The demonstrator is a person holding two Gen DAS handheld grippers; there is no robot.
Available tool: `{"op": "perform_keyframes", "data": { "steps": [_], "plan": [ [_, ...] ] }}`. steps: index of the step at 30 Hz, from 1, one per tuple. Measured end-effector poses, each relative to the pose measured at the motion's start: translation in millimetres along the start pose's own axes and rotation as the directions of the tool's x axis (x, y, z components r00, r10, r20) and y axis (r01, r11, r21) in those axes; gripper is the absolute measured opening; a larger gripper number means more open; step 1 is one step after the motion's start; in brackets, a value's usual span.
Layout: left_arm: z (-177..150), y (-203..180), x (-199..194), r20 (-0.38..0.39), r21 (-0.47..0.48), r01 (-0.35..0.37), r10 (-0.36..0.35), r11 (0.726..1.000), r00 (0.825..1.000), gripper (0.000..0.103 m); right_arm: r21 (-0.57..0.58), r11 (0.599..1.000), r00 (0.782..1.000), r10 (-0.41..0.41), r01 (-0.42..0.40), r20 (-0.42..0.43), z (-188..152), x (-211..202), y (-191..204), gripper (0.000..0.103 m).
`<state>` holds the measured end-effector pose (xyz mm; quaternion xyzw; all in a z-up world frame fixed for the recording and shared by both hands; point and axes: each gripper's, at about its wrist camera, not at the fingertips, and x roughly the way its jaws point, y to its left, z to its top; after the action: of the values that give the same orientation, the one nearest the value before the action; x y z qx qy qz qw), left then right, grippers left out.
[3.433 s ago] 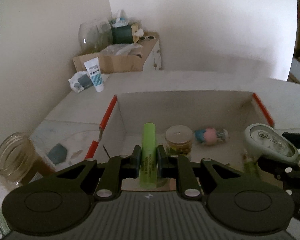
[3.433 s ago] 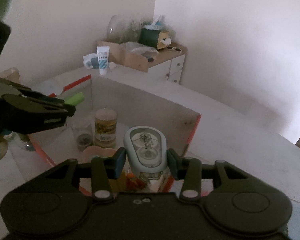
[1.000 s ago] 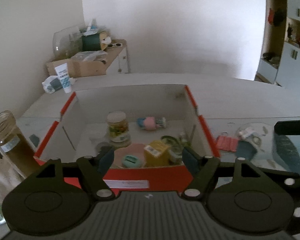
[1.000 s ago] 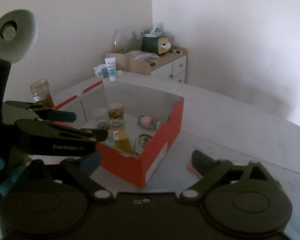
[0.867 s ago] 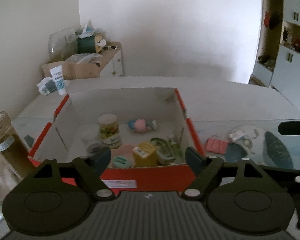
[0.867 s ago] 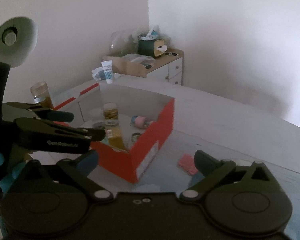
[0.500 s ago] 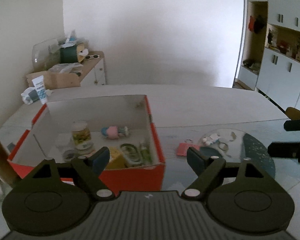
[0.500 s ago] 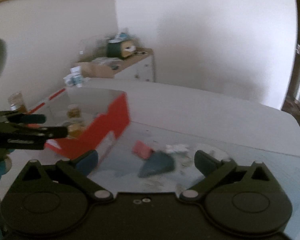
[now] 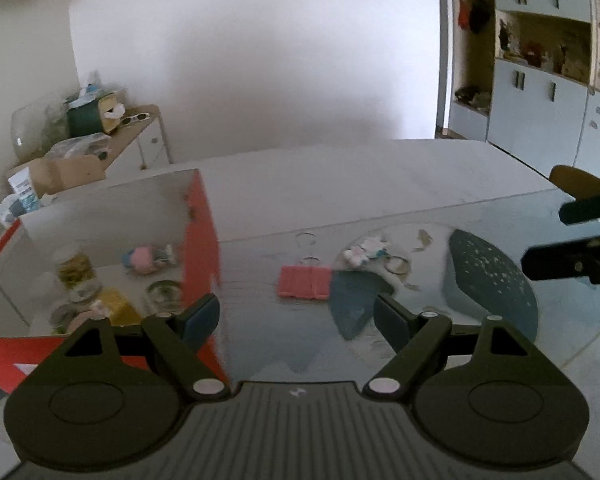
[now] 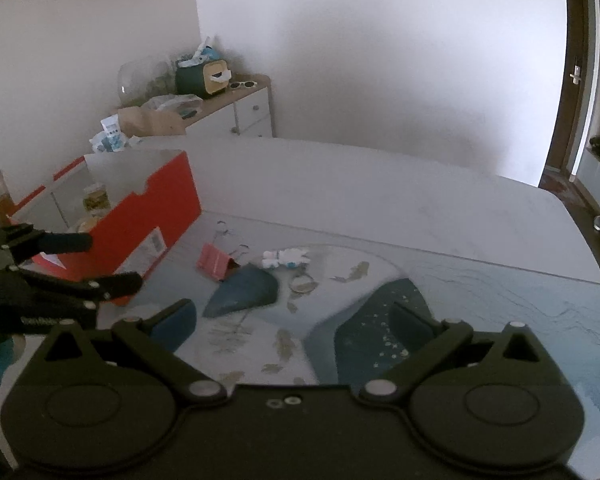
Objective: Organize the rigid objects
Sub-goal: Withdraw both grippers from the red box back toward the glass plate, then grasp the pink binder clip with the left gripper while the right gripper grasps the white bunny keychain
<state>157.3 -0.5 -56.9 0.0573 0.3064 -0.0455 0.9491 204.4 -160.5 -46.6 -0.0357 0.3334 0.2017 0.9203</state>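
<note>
Both my grippers are spread wide and empty: the left gripper point(image 9: 296, 316) has just been opening, nothing between its jaws, and the right gripper point(image 10: 294, 322) likewise gapes. Earlier they held things over the red box point(image 9: 198, 240); now they've swung right toward the pink binder clip point(image 9: 304, 282) and the small white toy point(image 10: 285, 258), which I judge are next.

Your box point(image 9: 198, 248) sits on the desk point(image 9: 340, 184) toward its left edge, with a jar point(image 9: 76, 270) and a small figure point(image 9: 146, 258) inside. Just right of the box, on the desk, lies a binder clip point(image 9: 304, 282); beyond it to the right, a small toy point(image 9: 364, 250) and a ring point(image 9: 396, 266) lie close together.
</note>
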Motion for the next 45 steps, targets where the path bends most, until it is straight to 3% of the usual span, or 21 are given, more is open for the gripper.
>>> {"op": "perform_keyframes", "data": {
  "steps": [8,26,37,45],
  "plan": [
    [-8,-21,30,0.03,0.002,-0.009,0.009,1.0,1.0,0.084,-0.024,0.999,0.999,0.028,-0.028,-0.024,1,22,-12,0.102],
    [-10,-14,123,-0.06,-0.037,-0.058,0.055,0.998,0.997,0.084,0.01,0.999,0.986,0.032,-0.03,-0.164,40,134,-24,0.101],
    [-3,-8,142,-0.057,-0.056,-0.051,0.048,0.997,0.997,0.084,0.05,0.998,0.977,0.051,-0.041,-0.209,46,182,-14,0.095],
    [-3,-2,146,-0.052,-0.089,-0.024,0.019,0.996,0.998,0.084,0.059,0.997,0.977,0.054,-0.042,-0.208,47,193,-12,0.081]
  ]
}}
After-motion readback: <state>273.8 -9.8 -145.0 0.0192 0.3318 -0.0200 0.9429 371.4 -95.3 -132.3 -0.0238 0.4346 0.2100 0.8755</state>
